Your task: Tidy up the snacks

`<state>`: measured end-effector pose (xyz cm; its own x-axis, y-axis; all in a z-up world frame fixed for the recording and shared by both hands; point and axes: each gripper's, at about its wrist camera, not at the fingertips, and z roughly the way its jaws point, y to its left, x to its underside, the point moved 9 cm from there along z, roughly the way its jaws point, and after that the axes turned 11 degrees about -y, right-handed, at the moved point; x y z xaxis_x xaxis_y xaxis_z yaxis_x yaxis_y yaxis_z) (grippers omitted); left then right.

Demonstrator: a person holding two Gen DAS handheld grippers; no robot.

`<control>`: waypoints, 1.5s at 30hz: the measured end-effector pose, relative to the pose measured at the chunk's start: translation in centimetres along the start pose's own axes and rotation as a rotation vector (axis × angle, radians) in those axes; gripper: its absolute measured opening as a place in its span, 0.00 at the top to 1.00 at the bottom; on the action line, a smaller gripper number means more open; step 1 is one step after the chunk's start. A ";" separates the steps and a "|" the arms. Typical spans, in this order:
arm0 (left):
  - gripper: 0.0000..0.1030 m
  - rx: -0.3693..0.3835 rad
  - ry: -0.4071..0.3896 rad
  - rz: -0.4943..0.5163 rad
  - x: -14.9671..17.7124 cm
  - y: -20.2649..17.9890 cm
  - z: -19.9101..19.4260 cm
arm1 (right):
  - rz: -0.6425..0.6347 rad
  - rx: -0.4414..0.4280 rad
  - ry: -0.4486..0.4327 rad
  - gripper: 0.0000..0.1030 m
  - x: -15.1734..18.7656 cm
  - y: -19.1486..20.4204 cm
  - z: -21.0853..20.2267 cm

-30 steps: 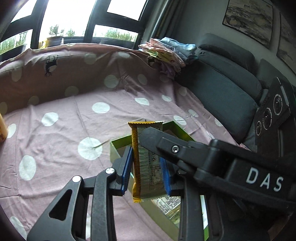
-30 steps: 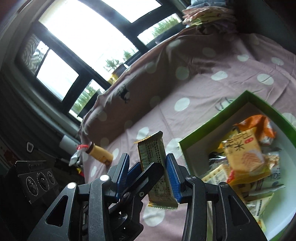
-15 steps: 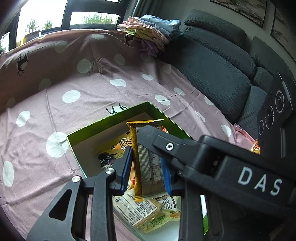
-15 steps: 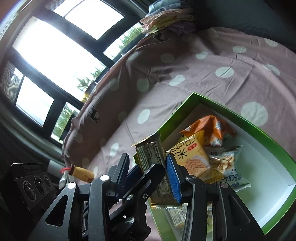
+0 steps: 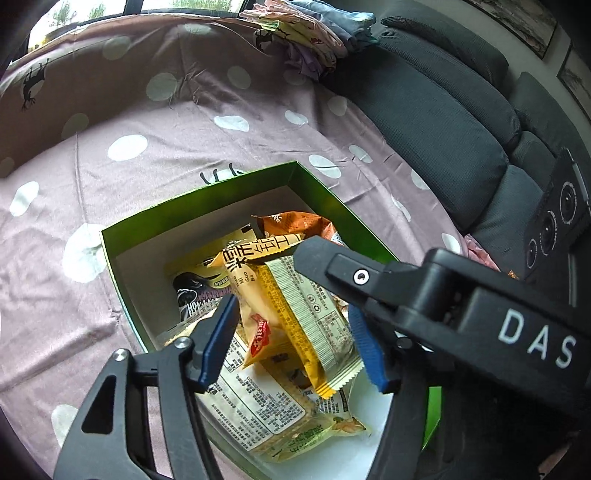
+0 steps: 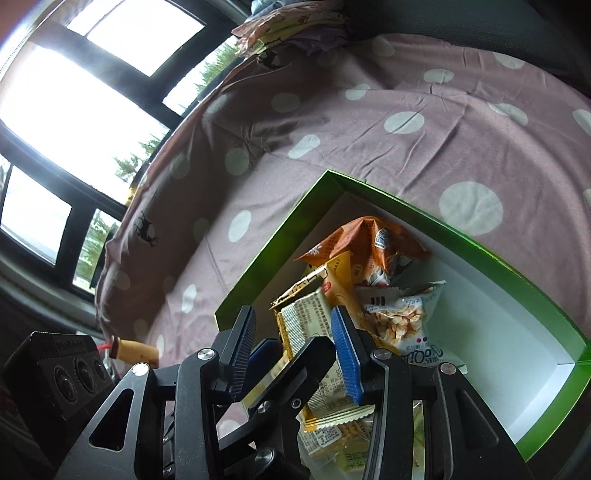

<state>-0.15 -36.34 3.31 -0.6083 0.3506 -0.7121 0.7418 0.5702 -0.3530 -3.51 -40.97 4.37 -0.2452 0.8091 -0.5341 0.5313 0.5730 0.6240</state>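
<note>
An open green box (image 5: 199, 195) (image 6: 273, 243) sits on the spotted pink sheet and holds several snack packets, among them an orange packet (image 5: 299, 225) (image 6: 354, 243) and a bag of peanuts (image 6: 402, 317). A cream and yellow snack bar (image 5: 306, 321) (image 6: 303, 325) stands tilted just above that pile. My left gripper (image 5: 291, 343) is opening; the bar is between its blue pads, which no longer touch it. My right gripper (image 6: 291, 347) crosses it from the right and stays shut on the bar, its blue pad against the wrapper's edge.
The pink polka-dot sheet (image 5: 110, 147) covers the surface around the box. Folded clothes (image 5: 306, 33) are stacked at the far end and dark sofa cushions (image 5: 443, 99) run along the right. A small bottle (image 6: 136, 350) lies beyond the sheet's left edge, below the windows.
Both grippers came down and forward over the green box with the bar. The left jaws spread apart off the bar, which now leans over.
</note>
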 end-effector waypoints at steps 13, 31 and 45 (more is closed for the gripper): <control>0.04 -0.079 -0.048 0.033 -0.7 1.3 -3.2 | -0.032 0.171 -0.084 0.46 -1.3 -2.0 -1.5; 0.01 -0.232 -0.089 0.073 -0.7 3.1 -6.9 | -0.039 0.223 -0.146 0.40 -2.5 -2.8 -3.1; 0.01 -0.225 -0.075 0.061 -0.2 3.1 -6.6 | -0.041 0.251 -0.150 0.40 -2.6 -3.1 -3.3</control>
<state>0.40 -29.72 6.34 -0.5355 0.3375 -0.7742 0.6896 0.7039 -0.1701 -7.17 -44.45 5.68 -0.1584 0.7467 -0.6460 0.7119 0.5397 0.4493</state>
